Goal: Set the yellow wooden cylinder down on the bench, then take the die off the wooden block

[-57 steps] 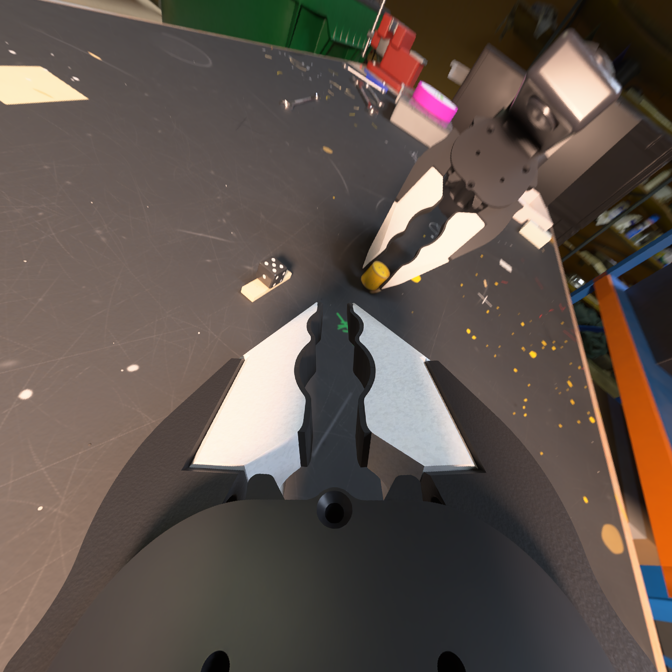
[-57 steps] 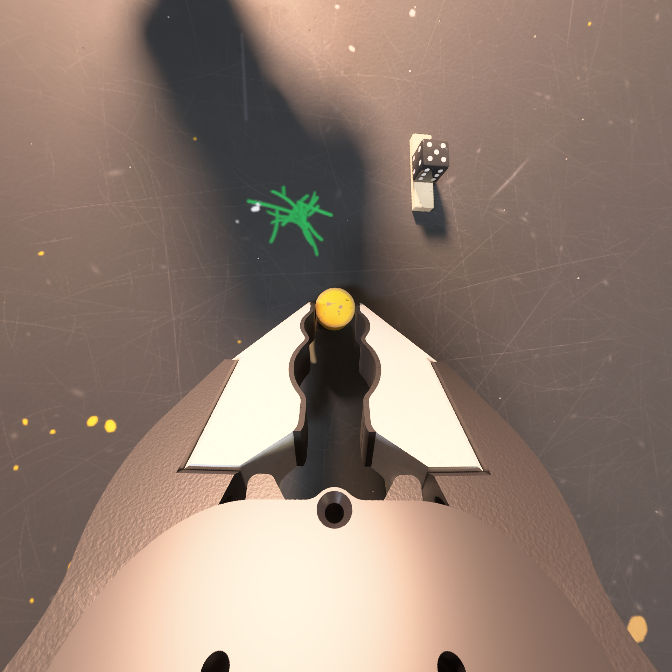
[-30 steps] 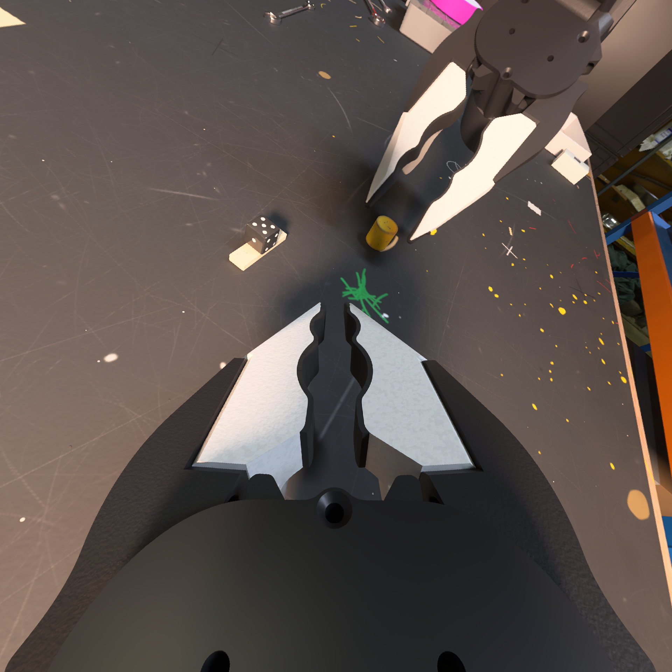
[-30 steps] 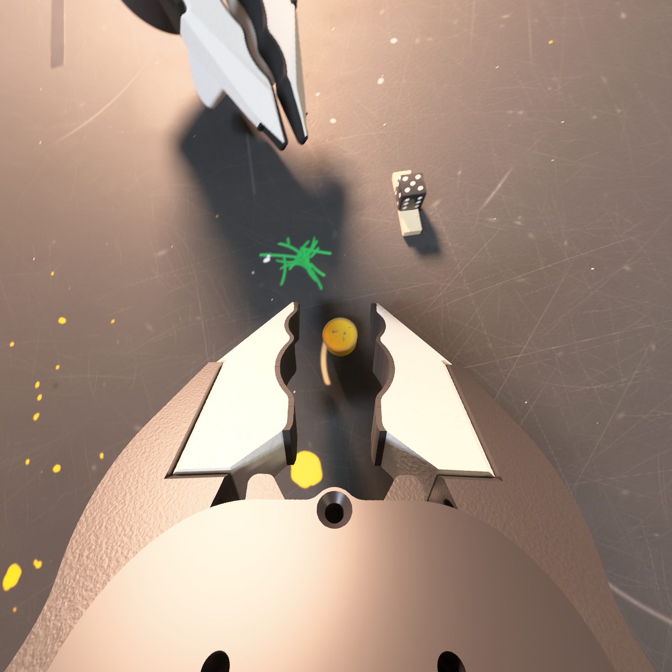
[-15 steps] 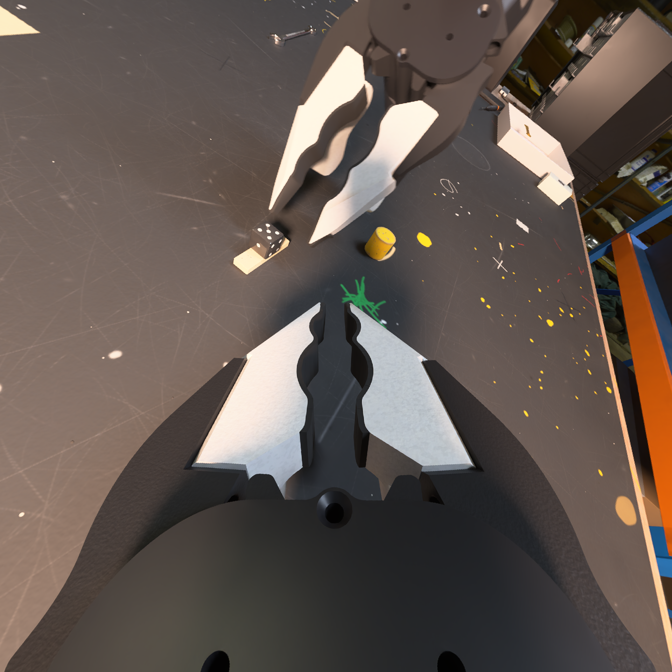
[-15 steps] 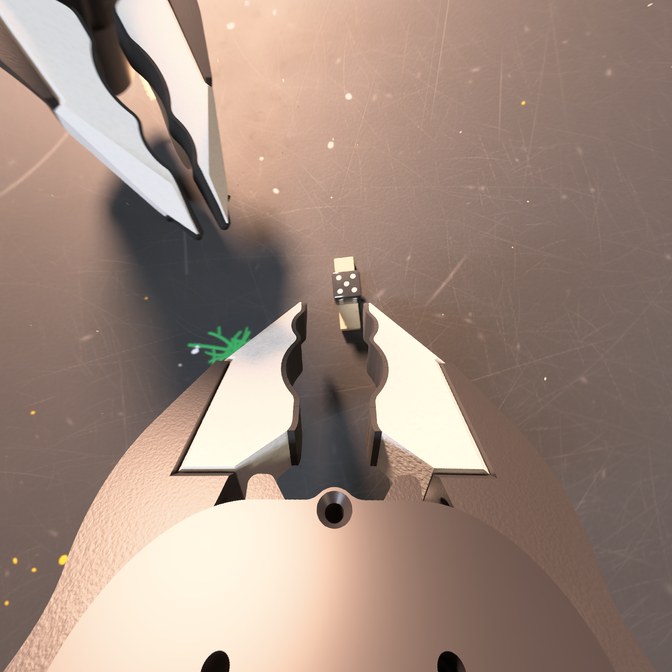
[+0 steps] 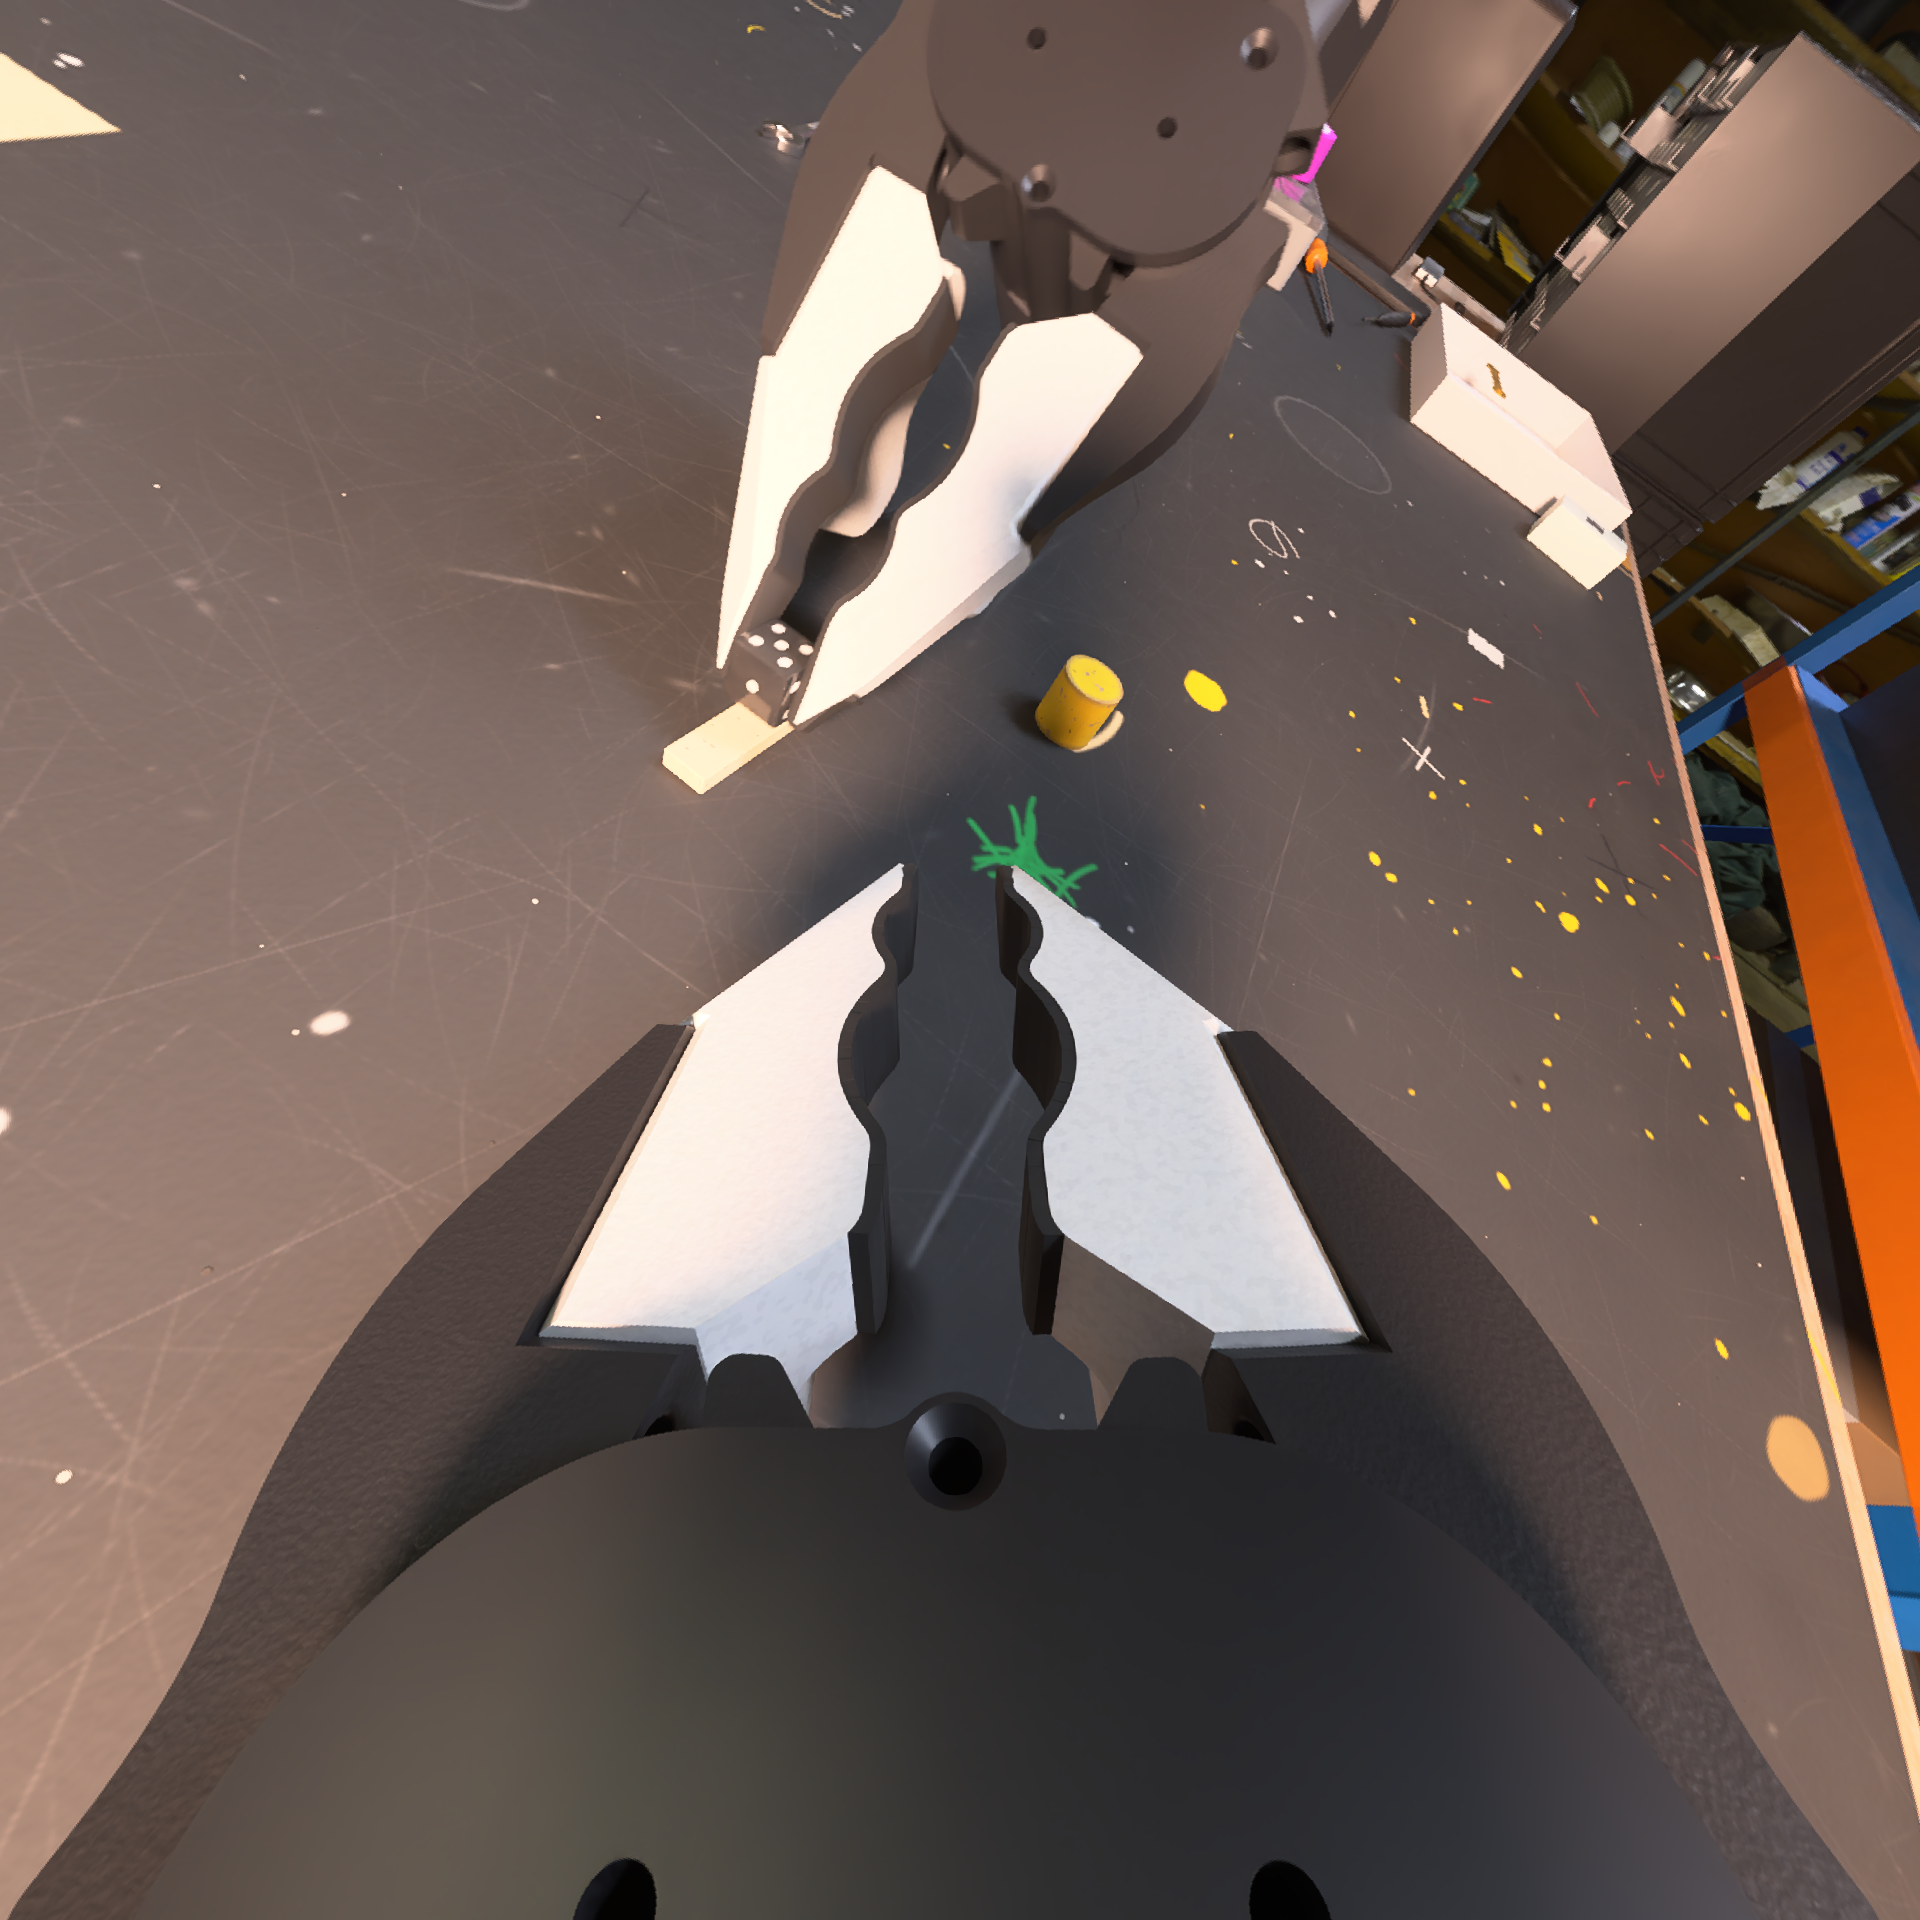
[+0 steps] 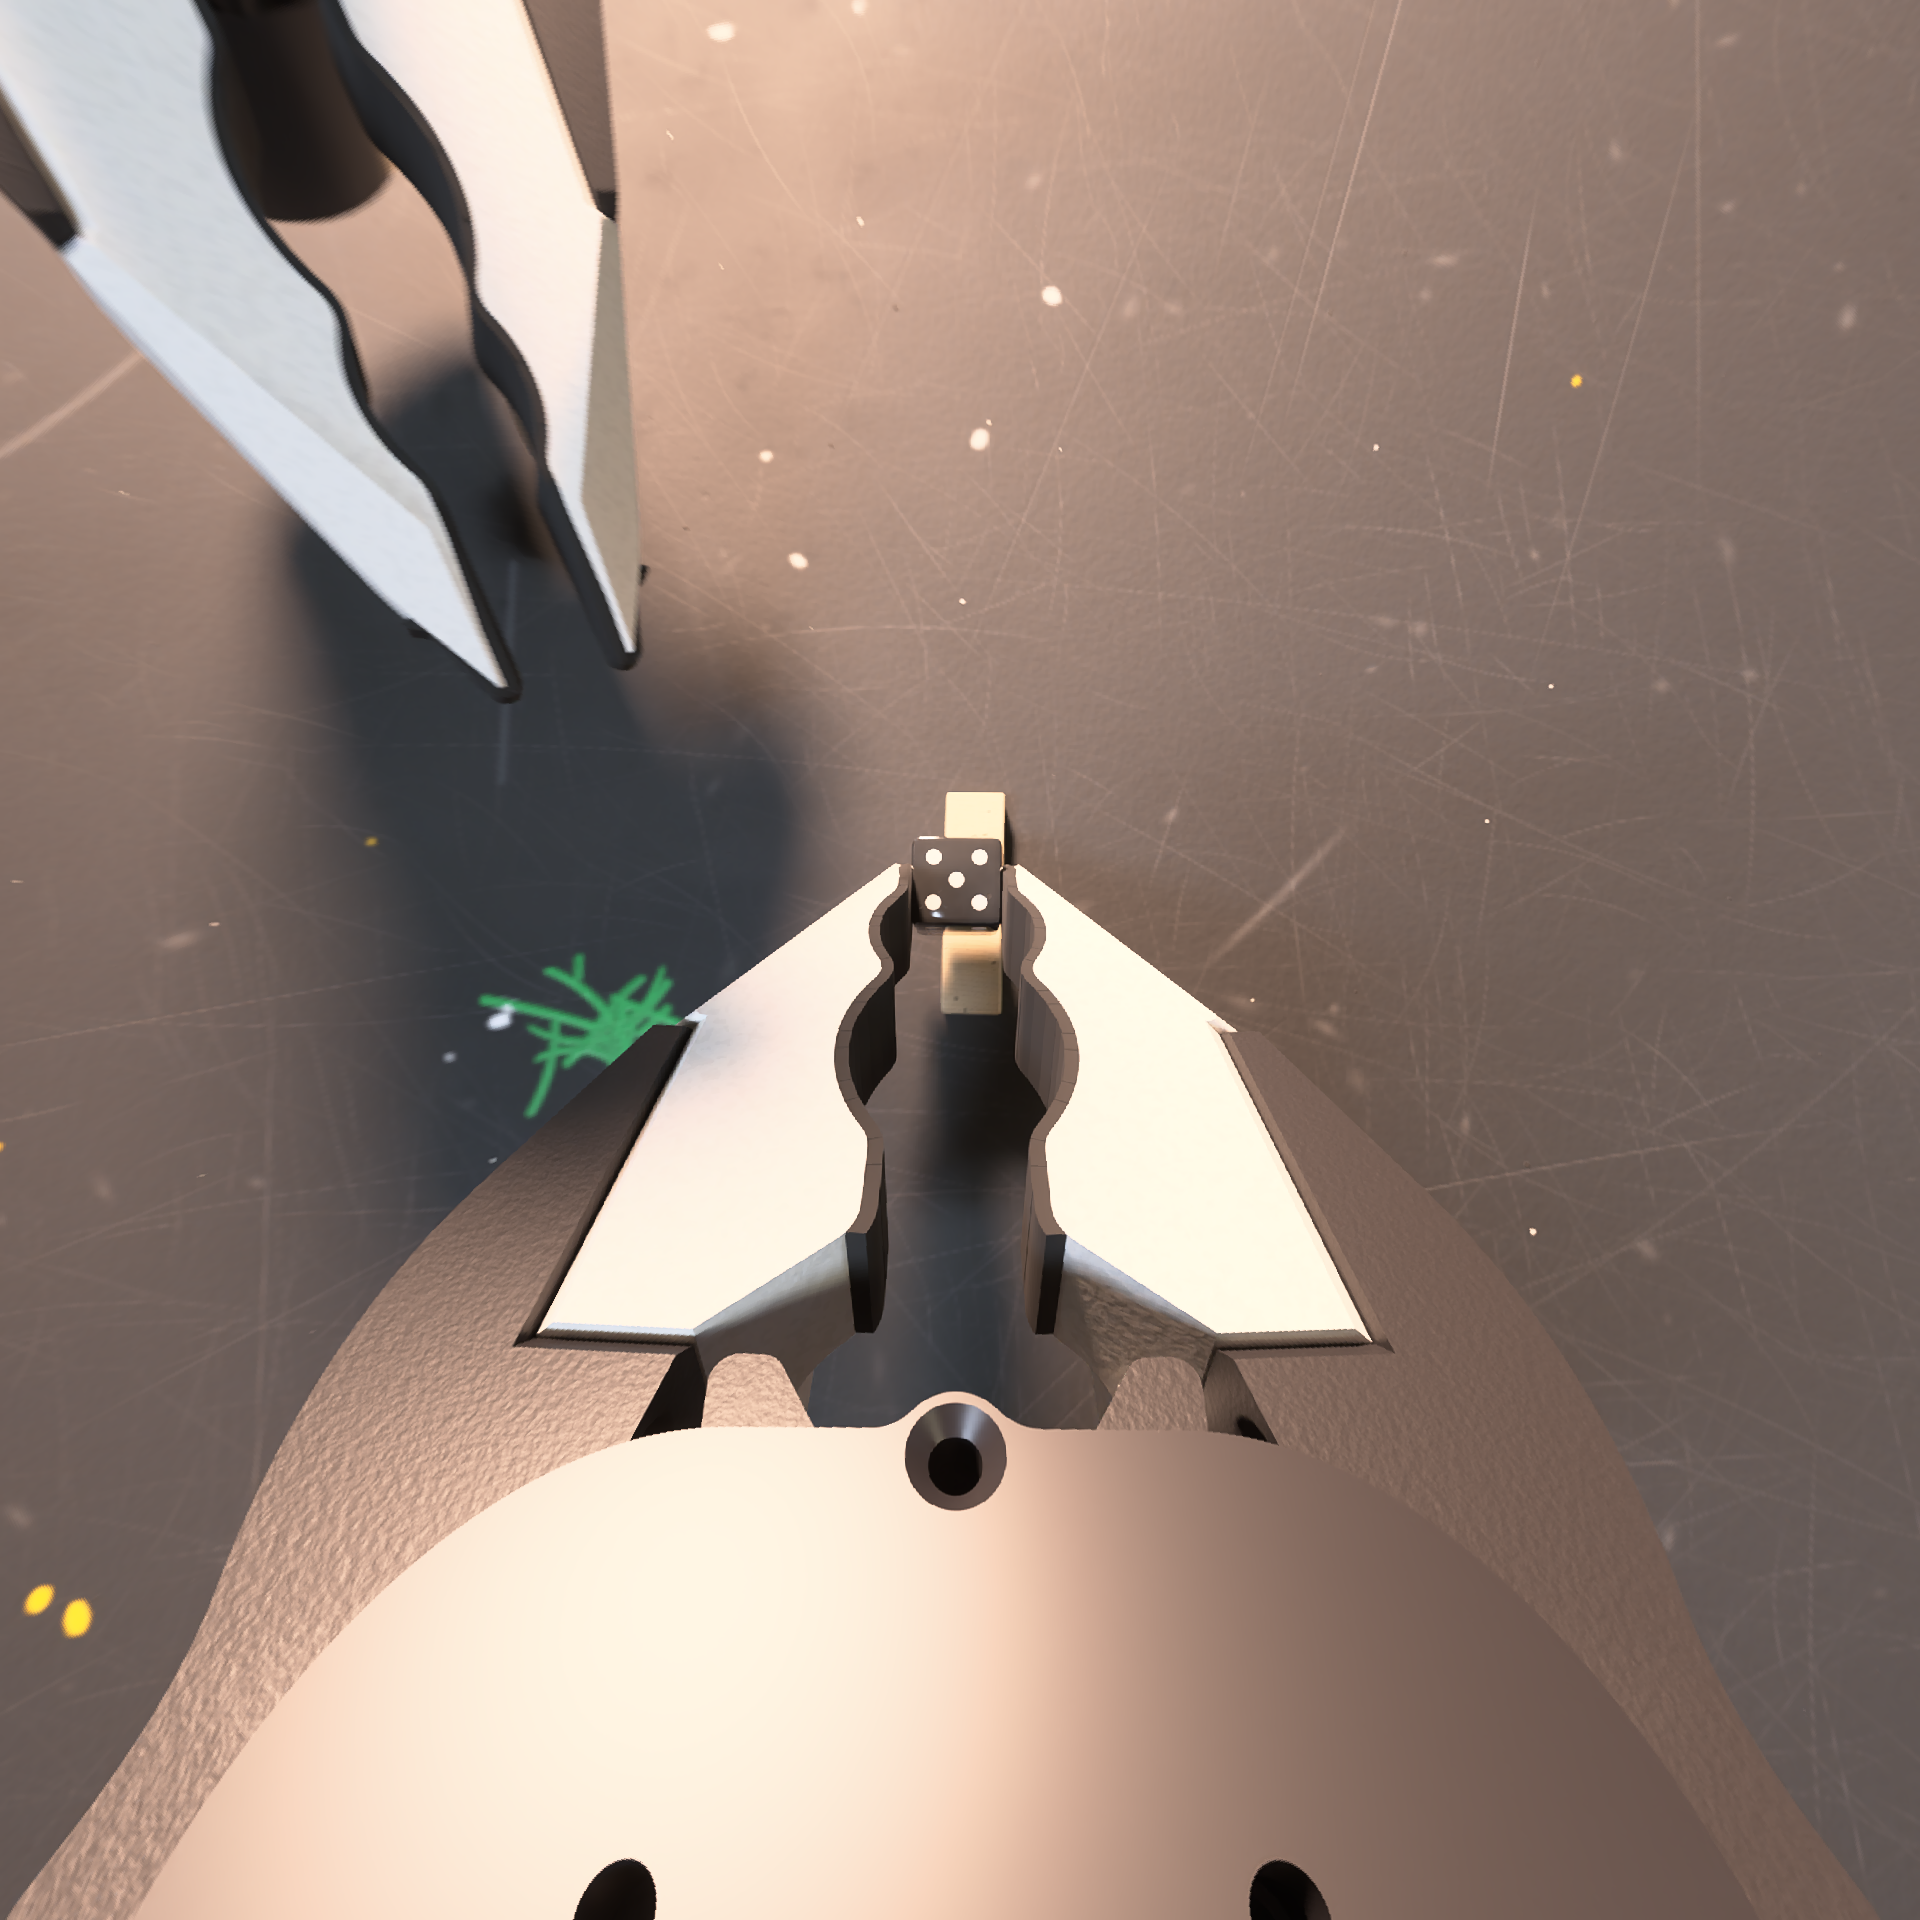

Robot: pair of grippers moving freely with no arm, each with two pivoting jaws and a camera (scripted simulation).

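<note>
The yellow wooden cylinder (image 7: 1081, 701) stands alone on the dark bench (image 7: 312, 623). The black die (image 8: 956, 881) sits on the pale wooden block (image 8: 971, 982). It also shows in the left wrist view (image 7: 774, 660), on the block (image 7: 722, 748). My right gripper (image 8: 956, 883) points down at it with its fingertips closed against the die's two sides, as the left wrist view (image 7: 769, 691) also shows. My left gripper (image 7: 954, 878) hovers over the bench, empty, with its jaws a narrow gap apart. It also shows at the upper left of the right wrist view (image 8: 564, 675).
A green scribble (image 7: 1023, 847) marks the bench just ahead of my left gripper. Yellow paint spots (image 7: 1205, 688) lie to the right. White boxes (image 7: 1496, 436) stand at the far right. The bench's right edge (image 7: 1766, 1143) runs beside an orange beam (image 7: 1849, 935).
My right gripper let go of the cylinder, moved over to the block, came down and narrowed its jaws onto the die. My left gripper's jaws have not changed.
</note>
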